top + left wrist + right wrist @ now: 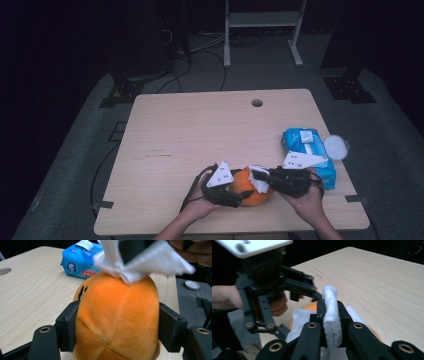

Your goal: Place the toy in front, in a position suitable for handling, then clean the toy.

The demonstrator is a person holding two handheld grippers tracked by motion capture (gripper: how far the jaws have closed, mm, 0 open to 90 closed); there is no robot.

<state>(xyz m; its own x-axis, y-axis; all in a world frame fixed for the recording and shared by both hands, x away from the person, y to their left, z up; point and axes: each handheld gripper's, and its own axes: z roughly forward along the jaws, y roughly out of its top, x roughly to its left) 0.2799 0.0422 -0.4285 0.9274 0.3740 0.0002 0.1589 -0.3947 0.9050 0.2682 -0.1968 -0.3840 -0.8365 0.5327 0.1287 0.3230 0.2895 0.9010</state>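
An orange plush toy (252,189) sits near the table's front edge, between the person's two hands. In the left gripper view my left gripper (117,327) is shut on the plush toy (117,312), and its black pads (67,325) dent both sides. From the right, my right gripper (257,176) is shut on a white wipe (260,182) that rests on the toy's top. In the right gripper view the wipe (330,305) stands folded between the right gripper (331,312) jaws. The left gripper (277,290) is just beyond it.
A blue pack of wipes (307,150) lies at the right of the wooden table (200,130), with a round white lid (336,147) beside it at the table's edge. A cable hole (257,103) is near the far edge. A white rack (262,20) stands beyond.
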